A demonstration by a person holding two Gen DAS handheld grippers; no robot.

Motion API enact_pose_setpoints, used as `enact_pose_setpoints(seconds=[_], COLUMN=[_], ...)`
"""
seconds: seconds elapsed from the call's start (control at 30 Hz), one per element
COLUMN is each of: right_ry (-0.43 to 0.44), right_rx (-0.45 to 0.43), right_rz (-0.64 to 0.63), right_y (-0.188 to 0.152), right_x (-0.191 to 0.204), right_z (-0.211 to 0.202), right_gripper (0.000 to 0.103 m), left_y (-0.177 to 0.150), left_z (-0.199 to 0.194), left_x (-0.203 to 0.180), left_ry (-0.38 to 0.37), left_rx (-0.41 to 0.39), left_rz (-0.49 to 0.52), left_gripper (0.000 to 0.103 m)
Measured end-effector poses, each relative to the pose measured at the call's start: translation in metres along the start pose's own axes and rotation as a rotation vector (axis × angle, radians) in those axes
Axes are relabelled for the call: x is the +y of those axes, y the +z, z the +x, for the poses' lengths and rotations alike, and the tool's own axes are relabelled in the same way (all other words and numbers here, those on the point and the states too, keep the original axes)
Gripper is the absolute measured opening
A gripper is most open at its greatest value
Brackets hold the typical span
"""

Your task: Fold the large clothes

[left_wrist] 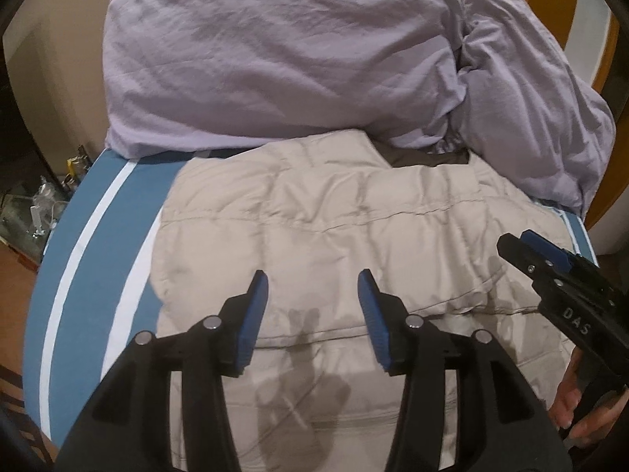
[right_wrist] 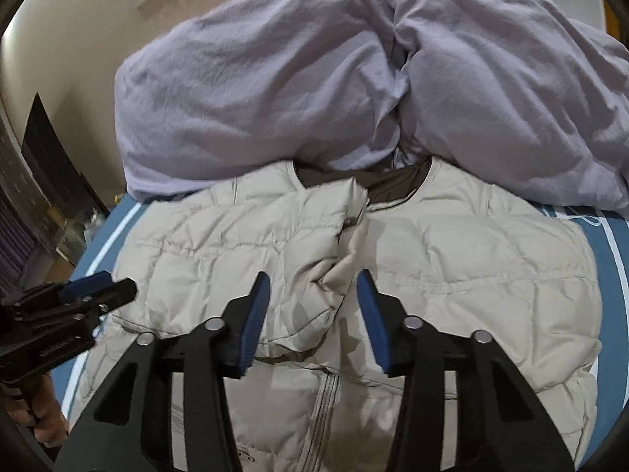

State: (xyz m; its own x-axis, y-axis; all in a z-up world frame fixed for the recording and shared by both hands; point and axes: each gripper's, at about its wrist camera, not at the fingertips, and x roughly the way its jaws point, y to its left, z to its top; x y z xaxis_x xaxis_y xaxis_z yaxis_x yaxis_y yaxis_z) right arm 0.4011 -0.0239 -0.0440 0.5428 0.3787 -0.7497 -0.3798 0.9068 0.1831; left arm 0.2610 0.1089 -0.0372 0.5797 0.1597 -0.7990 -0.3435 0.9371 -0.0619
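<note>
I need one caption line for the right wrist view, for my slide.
Right tool open above a beige puffer jacket on a blue striped bed, lilac duvet behind, left tool alongside.

Jacket hem: I see the puffer jacket [right_wrist: 452, 259] running off the bottom edge.
Collar: tucked under the lilac duvet [right_wrist: 275, 90].
Floor clutter [left_wrist: 43, 204]: too small, can't tell.
Right gripper [left_wrist: 523, 246]: side-on from the left wrist camera, gap unreadable.

Quilted jacket [right_wrist: 452, 259] looks smooth, faintly glossy synthetic; lilac duvet [left_wrist: 275, 59] seems matt, creased cotton.
</note>
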Motion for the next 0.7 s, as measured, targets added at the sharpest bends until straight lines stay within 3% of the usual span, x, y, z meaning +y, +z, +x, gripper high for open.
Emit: enact_pose_setpoints(seconds=[0.27,0.7], right_ry=[-0.02,0.065], right_rx=[0.123,0.159], right_rz=[0.102,0.243], right_y=[-0.018,-0.022], right_x=[-0.026,-0.044], right_z=[0.031,0.044], right_gripper=[0.022,0.023], left_y=[-0.004,-0.005], left_z=[0.014,0.043], left_x=[0.007,0.004], left_ry=[0.015,0.01], left_rx=[0.034,0.091], left_rz=[0.006,0.021], left_gripper=[0.05,0.052])
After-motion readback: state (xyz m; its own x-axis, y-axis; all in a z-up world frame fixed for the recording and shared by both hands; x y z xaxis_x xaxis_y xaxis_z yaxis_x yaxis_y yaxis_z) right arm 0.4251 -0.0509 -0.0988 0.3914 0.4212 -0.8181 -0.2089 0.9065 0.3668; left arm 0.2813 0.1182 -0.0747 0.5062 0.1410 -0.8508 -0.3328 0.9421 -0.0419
